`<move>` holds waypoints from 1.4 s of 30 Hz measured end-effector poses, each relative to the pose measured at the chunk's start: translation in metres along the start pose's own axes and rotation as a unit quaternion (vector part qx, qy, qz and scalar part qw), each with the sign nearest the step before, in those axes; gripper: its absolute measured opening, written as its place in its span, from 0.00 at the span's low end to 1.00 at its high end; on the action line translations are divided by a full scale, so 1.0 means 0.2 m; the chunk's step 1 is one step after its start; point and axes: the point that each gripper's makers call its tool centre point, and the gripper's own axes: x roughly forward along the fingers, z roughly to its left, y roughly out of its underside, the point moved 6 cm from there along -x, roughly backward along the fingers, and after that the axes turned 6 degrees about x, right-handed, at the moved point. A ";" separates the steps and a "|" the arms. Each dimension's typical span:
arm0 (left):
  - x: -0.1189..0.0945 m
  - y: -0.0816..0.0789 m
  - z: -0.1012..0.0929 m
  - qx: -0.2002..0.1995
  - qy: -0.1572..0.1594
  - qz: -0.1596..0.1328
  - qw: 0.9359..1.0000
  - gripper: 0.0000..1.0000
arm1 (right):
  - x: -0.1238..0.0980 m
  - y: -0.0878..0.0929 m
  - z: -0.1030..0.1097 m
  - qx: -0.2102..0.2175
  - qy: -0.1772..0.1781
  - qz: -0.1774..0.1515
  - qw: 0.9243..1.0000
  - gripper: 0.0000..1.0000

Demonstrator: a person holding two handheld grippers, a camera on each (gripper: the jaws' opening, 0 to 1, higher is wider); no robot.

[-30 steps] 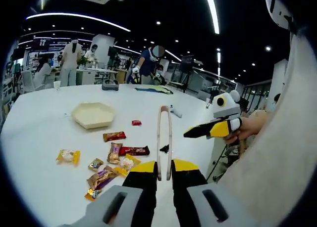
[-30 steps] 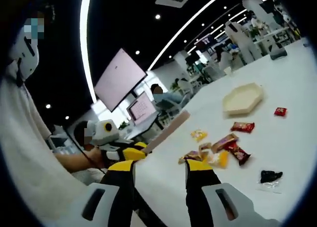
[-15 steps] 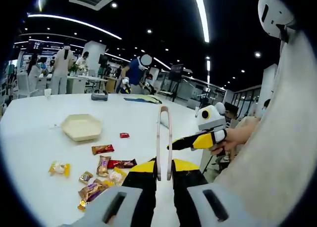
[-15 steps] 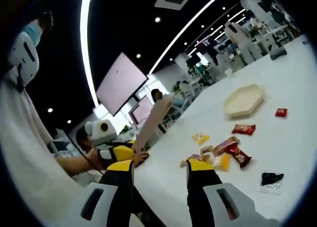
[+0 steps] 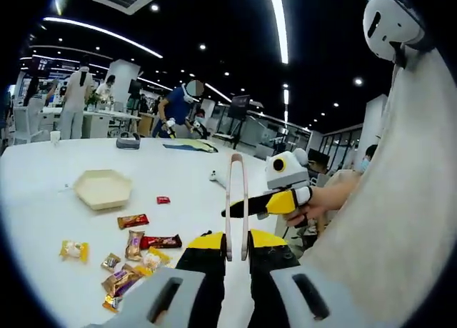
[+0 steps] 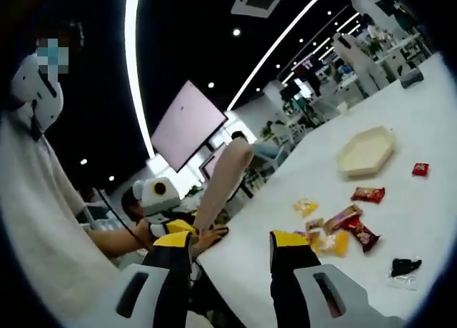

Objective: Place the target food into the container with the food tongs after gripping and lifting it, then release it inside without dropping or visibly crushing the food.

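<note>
The left tongs (image 5: 237,242) are clamping tight around the base of the wooden food tongs (image 5: 236,199), which are standing straight up along the jaws in the left gripper view, their two thin arms sitting narrow and parallel with nothing between them. From the right, the right tongs (image 5: 246,208) are reaching in just beside that wooden tool, carried by a hand (image 5: 325,199). In the right gripper view the right tongs (image 6: 230,239) are gaping wide, yellow tips well apart and gripping nothing. The wooden food tongs (image 6: 223,178) are rising broadside to the left of centre there, above the left tongs (image 6: 173,228). The food is all lying on the white tabletop (image 5: 43,164): a loose scatter of wrapped snacks (image 5: 136,246) is spreading out near the left tongs' side, with a dark red bar (image 5: 161,241), a red-brown packet (image 5: 133,220) and a small red packet (image 5: 163,199) trailing toward the hexagonal cream container (image 5: 103,189). That container is sitting beyond the snacks, apart from them, with nothing visible inside. The right gripper view is catching the same container (image 6: 365,151), the snacks (image 6: 335,231) and a small black item (image 6: 405,266) lying apart on the tabletop (image 6: 428,221).
</note>
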 end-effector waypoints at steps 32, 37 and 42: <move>0.02 0.00 -0.10 -0.011 0.123 0.042 0.991 0.09 | 0.04 -0.04 0.18 -0.075 -0.089 0.078 0.990 0.31; 0.01 0.02 -0.11 0.001 0.144 0.053 0.988 0.09 | 0.03 -0.01 0.18 -0.089 -0.093 0.110 0.986 0.29; 0.02 0.03 -0.13 0.001 0.154 0.058 0.986 0.09 | 0.02 0.00 0.18 -0.086 -0.092 0.110 0.986 0.29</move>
